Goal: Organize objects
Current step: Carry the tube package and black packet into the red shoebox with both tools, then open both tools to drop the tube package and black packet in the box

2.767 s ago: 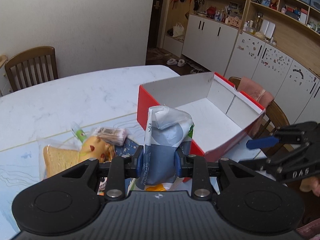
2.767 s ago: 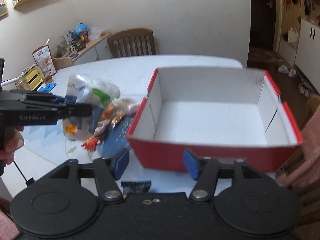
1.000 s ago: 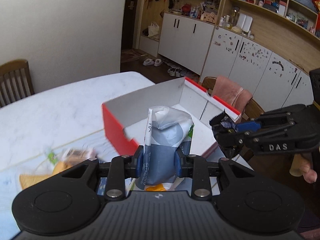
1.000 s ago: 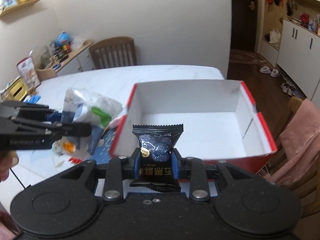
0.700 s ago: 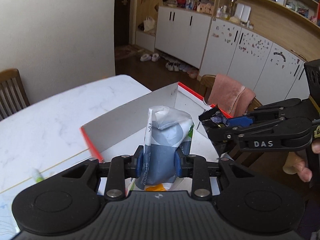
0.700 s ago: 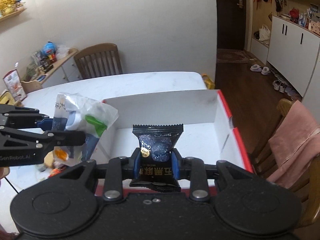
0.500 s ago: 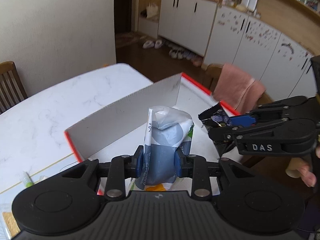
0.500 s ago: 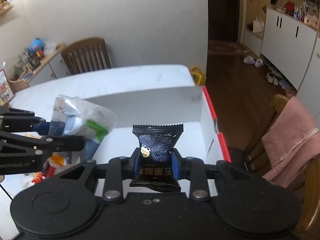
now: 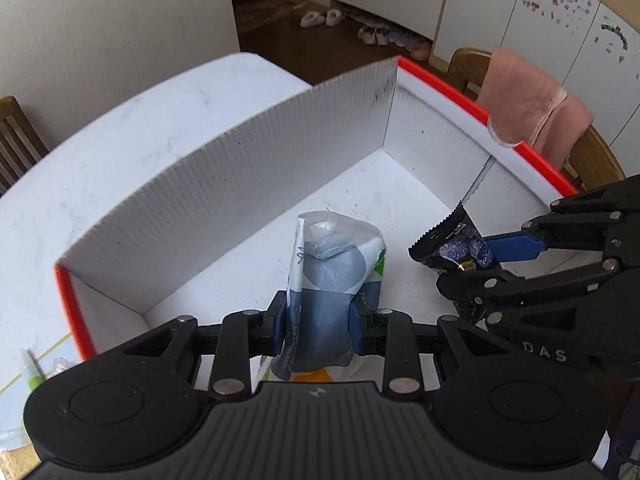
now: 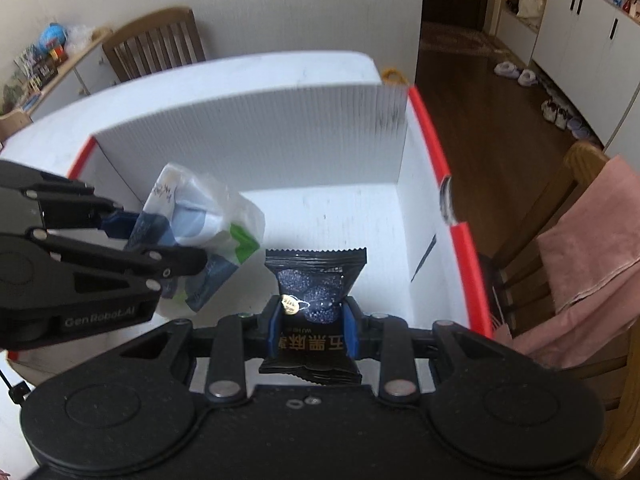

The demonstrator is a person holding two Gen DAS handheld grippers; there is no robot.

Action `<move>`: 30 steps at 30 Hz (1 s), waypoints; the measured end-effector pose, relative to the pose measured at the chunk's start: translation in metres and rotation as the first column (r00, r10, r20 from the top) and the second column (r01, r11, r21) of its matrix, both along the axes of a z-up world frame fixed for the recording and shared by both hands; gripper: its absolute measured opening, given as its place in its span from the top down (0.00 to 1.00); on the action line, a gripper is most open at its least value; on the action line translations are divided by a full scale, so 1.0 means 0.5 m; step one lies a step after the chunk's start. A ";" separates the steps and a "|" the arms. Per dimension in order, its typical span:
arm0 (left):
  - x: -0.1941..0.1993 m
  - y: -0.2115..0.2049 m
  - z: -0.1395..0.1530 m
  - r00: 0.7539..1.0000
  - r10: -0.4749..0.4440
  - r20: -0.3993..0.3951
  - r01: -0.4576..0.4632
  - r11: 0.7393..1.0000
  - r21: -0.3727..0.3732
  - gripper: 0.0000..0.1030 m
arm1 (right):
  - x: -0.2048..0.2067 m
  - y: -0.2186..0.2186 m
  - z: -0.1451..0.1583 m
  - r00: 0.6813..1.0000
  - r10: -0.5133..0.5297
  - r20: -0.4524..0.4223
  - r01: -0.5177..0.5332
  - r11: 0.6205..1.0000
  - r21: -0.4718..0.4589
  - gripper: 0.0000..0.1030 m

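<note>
The box [image 9: 224, 184], white inside with a red rim, sat on the table [image 9: 120, 152] and served as the mark for everything else. Its floor looked bare in both views.

Left of the box's middle, the left gripper [image 9: 318, 316] hung above the floor with its jaws drawn in narrow on a pouch [image 9: 332, 280], a crinkled white, grey-blue and green packet pinched low down, its top standing free of the pads. In the right wrist view the pouch [image 10: 200, 224] sat over the left half of the box, clear of the walls and not touching the floor.

Right of that, the right gripper [image 10: 312, 320] held a dark packet [image 10: 314, 280] the same way, jaws narrow and pressed on its sides, the serrated top edge pointing into the box. From the left wrist view the packet [image 9: 452, 240] hung just beside the pouch, over the right half of the box and inside the red rim. The two did not touch.

Further right, outside the box, a pink cloth [image 10: 592, 240] lay draped over a chair.

The step in hand appeared to be the drop-off: both items carried over the box, neither released. The next move likely called for lowering each closer to the floor, then opening the jaws, keeping the two grippers apart so they did not knock together.
</note>
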State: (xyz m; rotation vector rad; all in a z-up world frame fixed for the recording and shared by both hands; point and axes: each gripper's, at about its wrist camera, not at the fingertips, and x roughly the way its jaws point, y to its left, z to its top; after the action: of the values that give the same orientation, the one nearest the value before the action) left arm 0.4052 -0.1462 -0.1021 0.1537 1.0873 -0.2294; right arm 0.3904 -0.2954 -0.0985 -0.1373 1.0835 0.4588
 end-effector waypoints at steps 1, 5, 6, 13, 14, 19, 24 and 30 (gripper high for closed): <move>0.004 -0.002 -0.004 1.000 -0.002 -0.007 0.002 1.000 0.002 0.72 | 0.002 0.001 -0.005 1.000 0.000 -0.008 0.000 1.000 -0.008 0.71; 0.016 -0.010 -0.013 0.999 -0.018 -0.031 0.019 1.000 0.022 0.72 | 0.012 0.002 -0.024 0.999 0.002 -0.047 -0.003 1.000 -0.024 0.71; 0.021 -0.012 -0.015 0.999 -0.019 -0.038 0.019 1.000 0.022 0.72 | 0.012 0.003 -0.027 0.999 0.007 -0.053 -0.009 0.999 -0.031 0.71; 0.036 -0.022 -0.032 0.998 -0.016 -0.067 0.018 0.999 0.034 0.71 | 0.014 0.008 -0.040 0.998 0.036 -0.058 -0.040 0.997 -0.062 0.70; 0.038 -0.021 -0.031 0.997 -0.014 -0.070 0.017 0.999 0.034 0.70 | 0.013 0.009 -0.040 0.998 0.042 -0.055 -0.046 0.997 -0.066 0.69; 0.042 -0.021 -0.031 0.997 0.005 -0.075 -0.002 0.999 0.043 0.43 | 0.009 0.010 -0.040 0.997 0.064 -0.050 -0.068 0.995 -0.067 0.65; 0.033 -0.005 -0.017 0.998 0.028 -0.050 -0.027 0.999 0.023 0.40 | 0.003 0.002 -0.029 0.997 0.065 -0.043 -0.067 0.997 -0.043 0.62; 0.000 0.018 0.026 0.998 0.057 -0.001 -0.057 0.998 -0.023 0.40 | -0.013 -0.008 0.000 0.997 0.076 -0.003 -0.076 0.997 -0.013 0.56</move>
State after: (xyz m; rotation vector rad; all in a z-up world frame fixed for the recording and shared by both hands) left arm 0.4050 -0.1371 -0.0893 0.1020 1.0874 -0.1904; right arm 0.3840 -0.2994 -0.0985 -0.1903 1.0871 0.5203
